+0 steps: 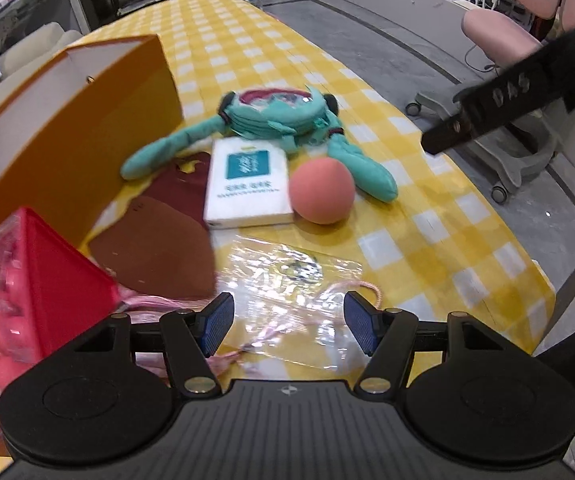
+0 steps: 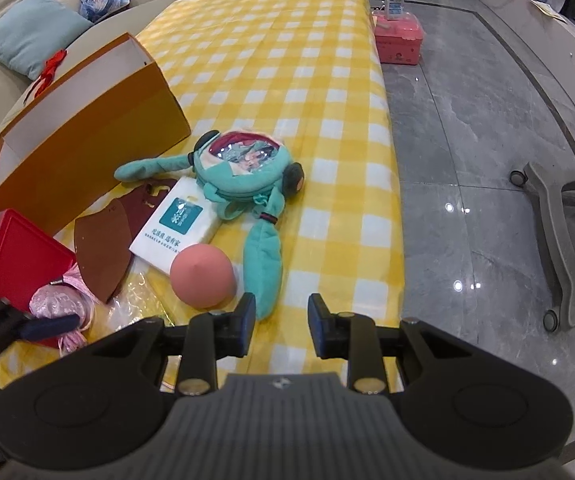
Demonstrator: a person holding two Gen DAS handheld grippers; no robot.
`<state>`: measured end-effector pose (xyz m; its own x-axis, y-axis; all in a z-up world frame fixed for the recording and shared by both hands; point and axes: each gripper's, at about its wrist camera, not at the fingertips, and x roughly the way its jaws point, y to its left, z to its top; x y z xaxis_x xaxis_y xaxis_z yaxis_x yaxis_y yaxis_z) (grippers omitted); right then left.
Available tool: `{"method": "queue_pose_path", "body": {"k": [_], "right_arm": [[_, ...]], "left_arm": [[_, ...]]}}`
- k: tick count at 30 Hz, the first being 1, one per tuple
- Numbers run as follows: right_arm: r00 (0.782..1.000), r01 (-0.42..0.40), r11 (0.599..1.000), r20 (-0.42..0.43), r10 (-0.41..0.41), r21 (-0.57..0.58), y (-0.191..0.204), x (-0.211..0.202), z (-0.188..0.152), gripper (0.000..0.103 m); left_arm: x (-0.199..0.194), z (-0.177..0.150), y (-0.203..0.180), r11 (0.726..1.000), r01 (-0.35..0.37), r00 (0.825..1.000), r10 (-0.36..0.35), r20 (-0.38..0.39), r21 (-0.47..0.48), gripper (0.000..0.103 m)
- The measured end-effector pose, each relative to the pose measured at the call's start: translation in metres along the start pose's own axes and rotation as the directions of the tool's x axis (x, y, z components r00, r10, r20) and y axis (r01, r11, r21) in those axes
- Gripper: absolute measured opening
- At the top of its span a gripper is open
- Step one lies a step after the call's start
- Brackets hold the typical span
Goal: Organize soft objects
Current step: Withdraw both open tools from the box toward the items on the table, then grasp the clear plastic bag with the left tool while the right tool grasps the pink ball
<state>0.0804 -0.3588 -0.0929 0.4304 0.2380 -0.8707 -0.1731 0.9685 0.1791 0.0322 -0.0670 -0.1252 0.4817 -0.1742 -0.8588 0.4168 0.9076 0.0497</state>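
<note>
A: Our teal plush lies mid-table on the checked cloth, limp and light; we'd pinch its near arm.
B: The pink ball beside it will squash, maybe roll.
A: Left gripper gapes wide; right gripper stands partly apart. Both empty.

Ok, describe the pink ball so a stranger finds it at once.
On the yellow checked tablecloth, look beside the open orange box. The pink ball lies between the white tissue pack and the teal plush bag's long arm: the only round, plain-coloured thing there.
</note>
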Motion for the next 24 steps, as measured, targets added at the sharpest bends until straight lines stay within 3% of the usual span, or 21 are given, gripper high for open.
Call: {"method": "queue_pose_path", "body": {"k": [11, 18, 24], "right_arm": [[0.999, -0.034, 0.999, -0.013, 0.034, 0.001, 0.004, 0.009, 0.008, 0.032], [0.998, -0.049, 0.999, -0.025, 0.049, -0.008, 0.008, 0.017, 0.011, 0.033], [0.998, -0.05, 0.999, -0.024, 0.05, -0.012, 0.009, 0.021, 0.015, 0.033]], "left_arm": [[0.024, -0.004, -0.016, 0.999, 0.032, 0.999, -0.032, 0.007, 0.041, 0.074], [0.035, -0.006, -0.012, 0.999, 0.012, 1.0, -0.012, 0.003, 0.038, 0.074], [0.038, -0.006, -0.02, 0.995, 0.003, 1.0, -0.004, 0.004, 0.098, 0.077]]}}
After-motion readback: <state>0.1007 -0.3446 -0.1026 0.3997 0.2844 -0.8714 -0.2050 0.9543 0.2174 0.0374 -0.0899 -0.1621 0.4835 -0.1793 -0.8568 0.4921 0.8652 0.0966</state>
